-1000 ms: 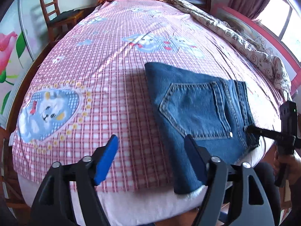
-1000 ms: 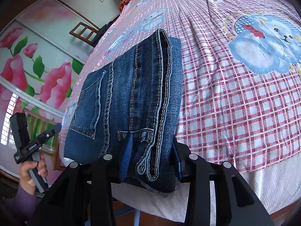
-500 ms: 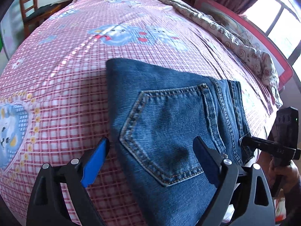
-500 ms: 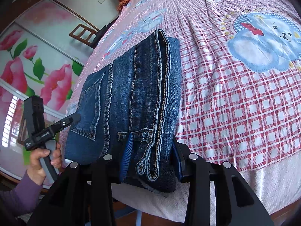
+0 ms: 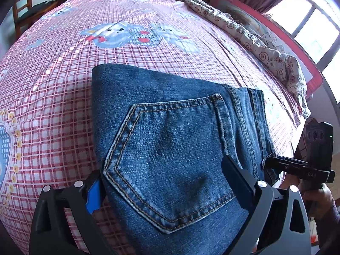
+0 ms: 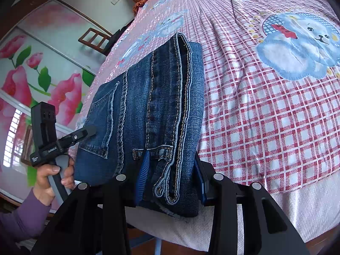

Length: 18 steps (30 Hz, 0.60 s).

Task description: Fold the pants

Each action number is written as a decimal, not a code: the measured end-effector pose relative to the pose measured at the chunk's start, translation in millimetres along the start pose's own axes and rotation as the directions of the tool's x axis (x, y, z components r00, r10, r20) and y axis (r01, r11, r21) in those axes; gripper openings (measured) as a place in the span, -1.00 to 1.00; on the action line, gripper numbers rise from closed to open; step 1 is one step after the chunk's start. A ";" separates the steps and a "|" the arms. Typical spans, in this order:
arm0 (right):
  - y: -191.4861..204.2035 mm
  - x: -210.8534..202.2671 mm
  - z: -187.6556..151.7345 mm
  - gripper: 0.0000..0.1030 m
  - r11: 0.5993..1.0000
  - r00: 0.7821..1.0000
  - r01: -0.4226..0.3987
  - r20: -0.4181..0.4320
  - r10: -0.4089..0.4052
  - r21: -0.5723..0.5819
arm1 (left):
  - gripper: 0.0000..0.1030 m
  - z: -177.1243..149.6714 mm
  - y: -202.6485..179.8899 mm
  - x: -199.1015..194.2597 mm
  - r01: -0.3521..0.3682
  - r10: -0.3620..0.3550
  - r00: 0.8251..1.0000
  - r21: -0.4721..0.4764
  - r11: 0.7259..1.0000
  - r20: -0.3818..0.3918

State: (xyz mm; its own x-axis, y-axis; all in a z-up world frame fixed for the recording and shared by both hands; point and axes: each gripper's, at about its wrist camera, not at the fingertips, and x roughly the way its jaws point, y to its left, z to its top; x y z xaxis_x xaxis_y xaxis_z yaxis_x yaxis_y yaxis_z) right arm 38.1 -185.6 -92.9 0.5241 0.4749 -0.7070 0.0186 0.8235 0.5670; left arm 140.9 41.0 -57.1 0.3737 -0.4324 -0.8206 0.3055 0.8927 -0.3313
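Right wrist view: our right gripper (image 6: 170, 175) is clamped on the waistband end of the folded jeans (image 6: 148, 114), lying at the near edge of the bed (image 6: 265, 127). Left gripper (image 5: 163, 184) gapes wide, straddling the back pocket — nothing pinched. Denim looks thick, heavy, stiff-ish — we'd grab the whole layered edge.

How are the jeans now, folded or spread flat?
Folded: the jeans lie as a thick, compact stack on the bed, with several denim layers showing at the near edge.
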 end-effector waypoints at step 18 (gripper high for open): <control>-21.6 -40.9 47.1 0.08 0.990 0.993 -0.067 0.105 0.054 0.121 | 0.73 -3.2 1.1 3.3 -0.028 0.029 0.999 0.045 0.999 -0.016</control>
State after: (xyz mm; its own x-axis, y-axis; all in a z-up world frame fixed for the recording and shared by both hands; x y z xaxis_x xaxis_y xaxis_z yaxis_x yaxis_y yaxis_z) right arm 56.4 -237.4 -56.4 0.6105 0.4839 -0.6270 0.0867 0.7460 0.6603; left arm 139.8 41.0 -61.7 0.3687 -0.4043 -0.8370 0.3342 0.8979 -0.2865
